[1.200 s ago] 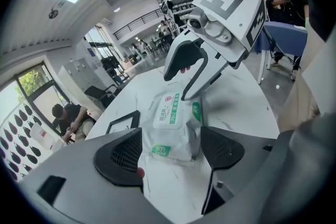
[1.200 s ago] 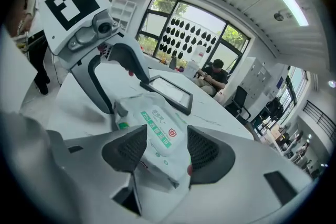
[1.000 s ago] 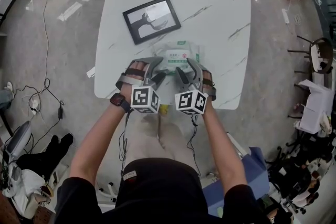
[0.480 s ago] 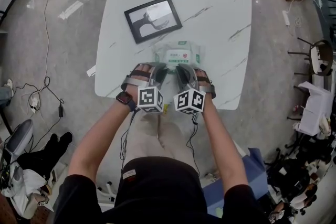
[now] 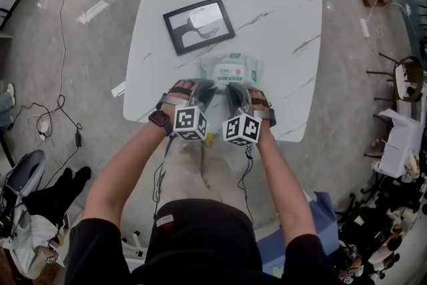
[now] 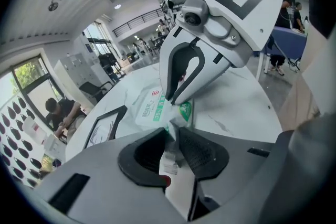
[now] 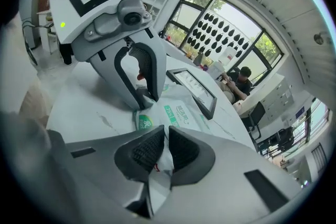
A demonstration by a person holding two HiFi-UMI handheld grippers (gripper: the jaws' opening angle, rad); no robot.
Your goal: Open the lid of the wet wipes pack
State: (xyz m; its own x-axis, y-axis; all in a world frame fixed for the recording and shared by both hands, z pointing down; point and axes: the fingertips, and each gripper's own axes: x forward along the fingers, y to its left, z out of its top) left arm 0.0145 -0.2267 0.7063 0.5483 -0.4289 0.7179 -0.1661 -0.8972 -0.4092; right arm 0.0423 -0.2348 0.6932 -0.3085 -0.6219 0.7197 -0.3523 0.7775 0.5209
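White-green, crinkly wet wipes pack [image 5: 229, 69] is lying beside the picture frame [image 5: 199, 25]; my left gripper [image 5: 203, 93] and right gripper [image 5: 233, 93] are closing, pinching its near edge.

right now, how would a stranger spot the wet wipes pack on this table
Start at the white marble-patterned table. Near its edge closest to the person lies the wet wipes pack. Unlike the black picture frame beyond it, it is a soft white pouch with green print.

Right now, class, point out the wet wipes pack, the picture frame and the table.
wet wipes pack [image 5: 230, 69], head view, its printed top label.
picture frame [image 5: 199, 25], head view, middle of its picture.
table [image 5: 280, 3], head view, bare marble top.
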